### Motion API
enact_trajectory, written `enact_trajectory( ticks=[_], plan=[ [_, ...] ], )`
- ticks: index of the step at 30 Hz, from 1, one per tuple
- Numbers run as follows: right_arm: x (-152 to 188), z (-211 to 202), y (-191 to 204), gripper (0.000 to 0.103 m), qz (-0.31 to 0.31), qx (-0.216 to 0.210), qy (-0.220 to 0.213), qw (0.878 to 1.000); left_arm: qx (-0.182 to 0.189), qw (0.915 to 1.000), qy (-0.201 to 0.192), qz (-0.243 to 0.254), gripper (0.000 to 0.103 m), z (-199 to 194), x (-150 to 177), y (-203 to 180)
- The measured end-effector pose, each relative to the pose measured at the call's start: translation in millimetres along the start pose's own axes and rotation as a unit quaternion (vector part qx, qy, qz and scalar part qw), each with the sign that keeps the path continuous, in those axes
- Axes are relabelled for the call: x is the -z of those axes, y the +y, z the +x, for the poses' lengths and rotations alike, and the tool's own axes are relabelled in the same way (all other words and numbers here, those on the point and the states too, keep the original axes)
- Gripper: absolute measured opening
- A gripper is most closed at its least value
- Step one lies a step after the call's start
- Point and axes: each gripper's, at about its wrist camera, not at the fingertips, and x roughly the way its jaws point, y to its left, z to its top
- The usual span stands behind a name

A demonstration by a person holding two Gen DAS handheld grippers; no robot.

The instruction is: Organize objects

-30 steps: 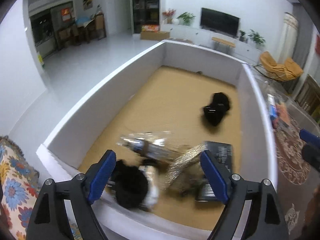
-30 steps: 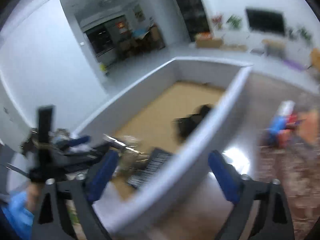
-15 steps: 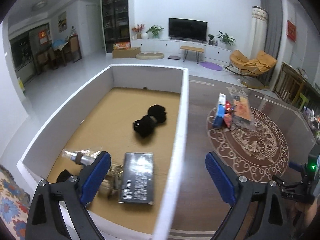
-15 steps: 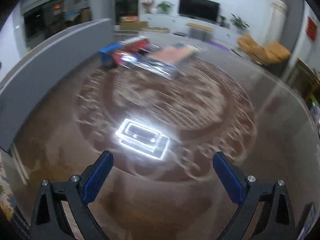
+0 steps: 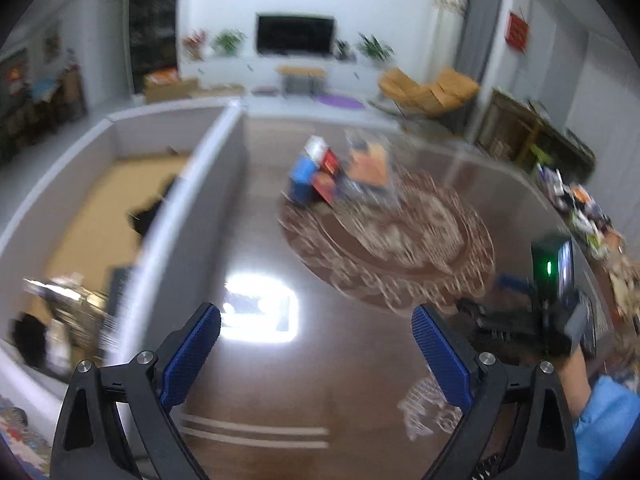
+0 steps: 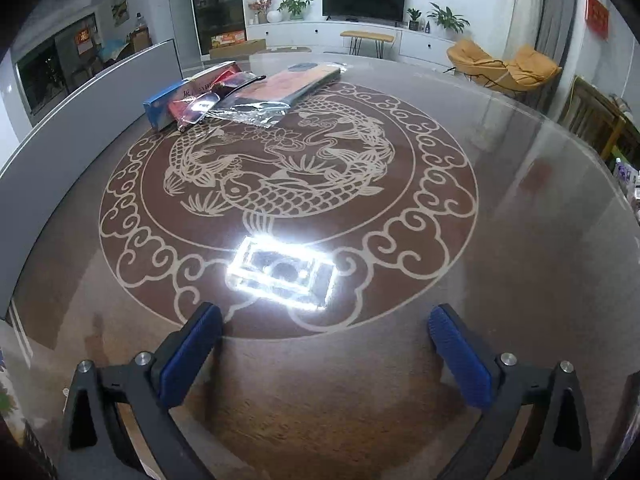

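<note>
While the white-walled box [image 5: 188, 216] is seen left of the fish medallion [image 6: 288, 184] on the table [image 6: 520, 280], the left gripper [image 5: 316, 356] is held wide, nothing between its pads. Packets [image 6: 244, 96] (boxes and foil) are piled at the medallion's far-left edge. The right gripper [image 6: 324, 356] is opening, empty.

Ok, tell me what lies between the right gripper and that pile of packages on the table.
Right wrist view: between the right gripper, jaws opening and empty, and the pile of packages, only bare table with its inlaid fish pattern and a lamp's glare.
</note>
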Motion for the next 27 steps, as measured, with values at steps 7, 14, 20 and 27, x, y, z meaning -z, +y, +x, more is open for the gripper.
enact_trajectory(
  ticks=[7, 14, 20, 27],
  plan=[
    [0.1, 0.3, 0.0, 0.103, 0.000, 0.000, 0.000, 1.000, -0.006, 0.9998, 0.011, 0.012, 0.097, 61.1, -33.8, -13.3],
    [0.0, 0.2, 0.0, 0.103, 0.000, 0.000, 0.000, 1.000, -0.069, 0.9974, 0.003, 0.020, 0.097, 153.1, -134.7, 3.6],
    [0.0, 0.2, 0.1, 0.103, 0.000, 0.000, 0.000, 1.000, -0.076, 0.9952, 0.060, 0.006, 0.092, 229.9, -171.9, 19.6],
    [0.0, 0.2, 0.1, 0.103, 0.000, 0.000, 0.000, 1.000, -0.029, 0.9984, 0.049, -0.006, 0.022, 222.6, -142.5, 10.1]
  ],
)
